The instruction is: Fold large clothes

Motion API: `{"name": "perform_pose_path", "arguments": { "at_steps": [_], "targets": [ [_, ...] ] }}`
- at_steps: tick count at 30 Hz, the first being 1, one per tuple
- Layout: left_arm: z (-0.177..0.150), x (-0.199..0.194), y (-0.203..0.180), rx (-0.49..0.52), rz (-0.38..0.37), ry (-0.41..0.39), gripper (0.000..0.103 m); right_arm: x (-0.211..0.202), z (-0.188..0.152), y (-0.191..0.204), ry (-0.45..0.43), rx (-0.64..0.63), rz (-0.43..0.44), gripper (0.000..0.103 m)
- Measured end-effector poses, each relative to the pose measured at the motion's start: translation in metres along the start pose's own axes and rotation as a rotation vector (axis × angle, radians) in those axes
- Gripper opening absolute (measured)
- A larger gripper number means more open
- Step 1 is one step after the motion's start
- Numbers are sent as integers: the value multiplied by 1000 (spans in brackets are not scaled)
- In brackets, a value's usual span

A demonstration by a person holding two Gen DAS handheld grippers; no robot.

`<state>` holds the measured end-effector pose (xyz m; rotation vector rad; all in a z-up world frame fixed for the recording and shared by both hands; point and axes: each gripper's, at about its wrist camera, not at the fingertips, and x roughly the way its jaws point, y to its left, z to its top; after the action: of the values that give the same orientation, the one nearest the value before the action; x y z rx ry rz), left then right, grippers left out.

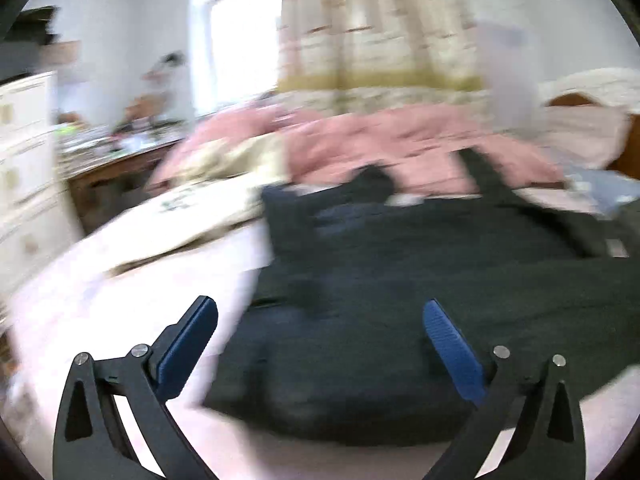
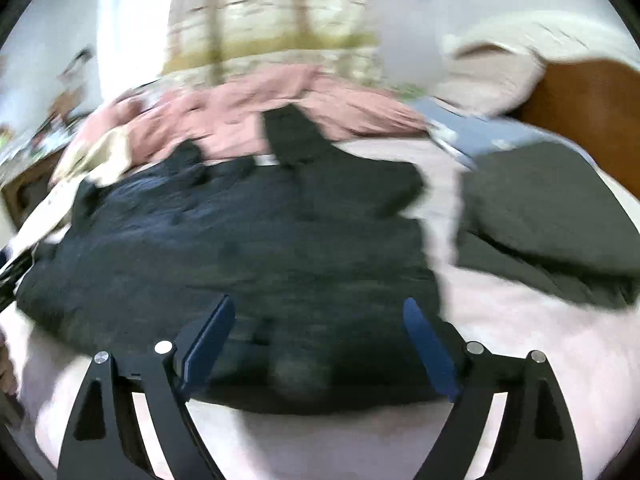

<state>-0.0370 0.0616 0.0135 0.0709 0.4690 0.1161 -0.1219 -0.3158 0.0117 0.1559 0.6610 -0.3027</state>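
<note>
While the dark garment lies flat, left gripper gapes wide; right gripper likewise.

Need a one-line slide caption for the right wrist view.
Open right gripper above a dark crumpled garment on the pale pink bedsheet, motion-blurred.

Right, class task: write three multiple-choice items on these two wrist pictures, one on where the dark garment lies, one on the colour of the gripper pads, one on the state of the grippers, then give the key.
1. Where does the dark garment lie?
A. spread on the bed
B. hung on the curtain
C. on the floor

2. What colour are the pads on the fingers?
A. red
B. blue
C. white

3. How do the left gripper and right gripper stand?
A. both shut on cloth
B. one shut
C. both open, holding nothing

Key: 1 A, it lies flat on the pale sheet; 2 B, both views show blue pads; 3 C, fingers spread wide with cloth only beyond them.
</note>
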Motion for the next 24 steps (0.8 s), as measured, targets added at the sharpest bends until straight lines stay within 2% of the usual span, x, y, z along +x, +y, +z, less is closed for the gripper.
{"name": "perform_pose_path", "arguments": {
  "at_steps": [2, 4, 8, 9, 11, 12, 13, 14, 15, 16, 17, 19, 21, 24],
  "targets": [
    [-6, 8, 21, -38, 15, 39, 102, 11, -5, -24, 71, 96, -59, 88],
    [-10, 19, 41, -104, 25, 101, 102, 19, -9, -44, 126, 176, -57, 88],
    [-23, 48, 78, -297, -88, 265, 102, 24, -16, -63, 169, 266, 37, 88],
    [-29, 56, 85, -360, -131, 314, 99, 24, -16, -64, 169, 269, 50, 85],
    [-44, 72, 99, -495, -234, 414, 70, 27, -16, -61, 188, 228, 92, 75],
    [-50, 78, 103, -556, -294, 440, 68, 29, -17, -55, 197, 197, 114, 67],
    [-52, 76, 106, -581, -312, 431, 58, 31, -18, -52, 206, 175, 132, 60],
    [-51, 74, 105, -573, -330, 421, 39, 33, -19, -48, 215, 156, 150, 42],
    [-50, 72, 101, -553, -366, 422, 31, 34, -19, -42, 218, 139, 173, 27],
    [-49, 67, 100, -534, -363, 418, 24, 31, -20, -40, 205, 137, 180, 21],
    [-48, 61, 97, -513, -334, 412, 21, 27, -19, -39, 182, 142, 170, 16],
    [-46, 45, 98, -501, -284, 381, 18, 12, -20, -41, 126, 164, 155, 13],
    [-43, 30, 101, -478, -279, 339, 18, -6, -23, -45, 87, 196, 141, 11],
    [-44, 19, 99, -432, -263, 321, 16, -29, -29, -47, 53, 220, 103, 9]
  ]
}}
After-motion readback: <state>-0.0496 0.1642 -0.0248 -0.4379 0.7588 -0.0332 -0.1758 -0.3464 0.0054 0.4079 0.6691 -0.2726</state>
